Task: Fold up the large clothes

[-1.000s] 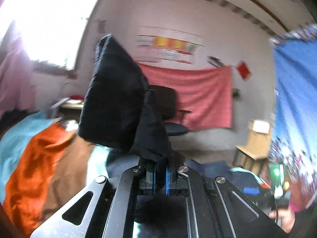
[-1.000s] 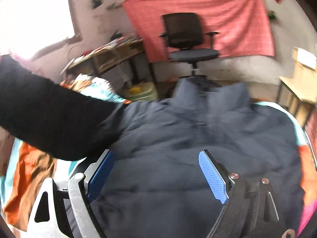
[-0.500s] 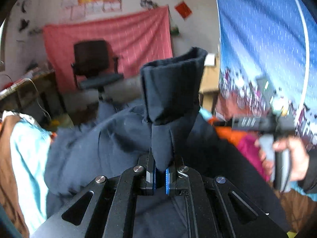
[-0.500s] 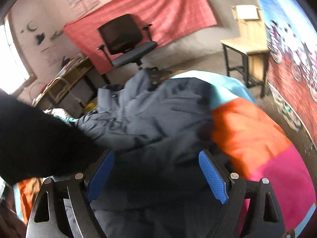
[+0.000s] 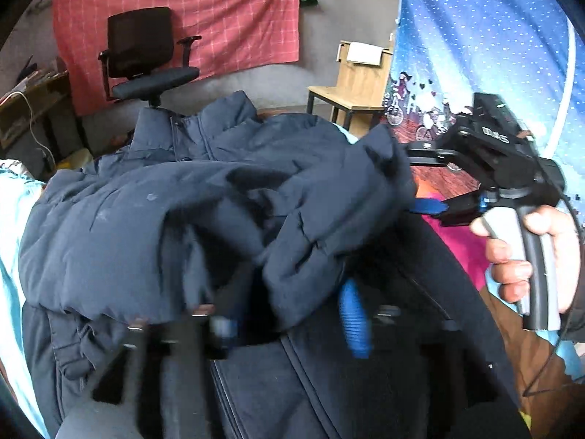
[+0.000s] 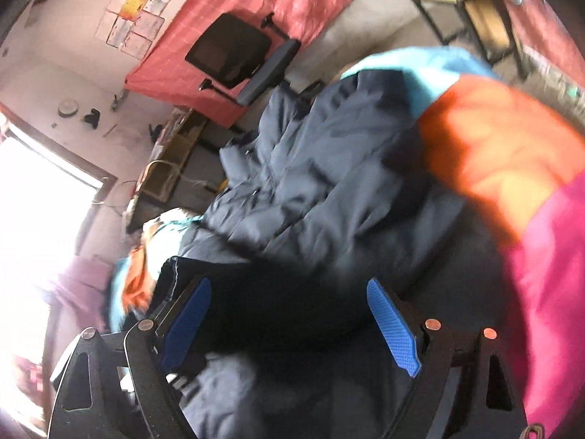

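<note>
A dark navy padded jacket (image 5: 153, 197) lies spread over a bed covered by a colour-block bedspread (image 6: 512, 153) in orange, pink and pale blue; its collar points toward the bed's far edge, where a black office chair (image 5: 146, 51) stands before a red wall cloth (image 5: 219, 14). A sleeve is draped across the jacket's body, sagging over the left gripper (image 5: 289, 318); its blue-padded fingers (image 5: 353, 322) stand apart, blurred, with the fabric resting between and above them, not pinched. The right gripper (image 6: 289, 325) hangs over the jacket's near part, fingers spread wide, a dark fold of cloth lying between them without being clamped; from the left view it appears at the jacket's right edge, beside the pink part of the bedspread, held by a bare hand (image 5: 530, 256).
</note>
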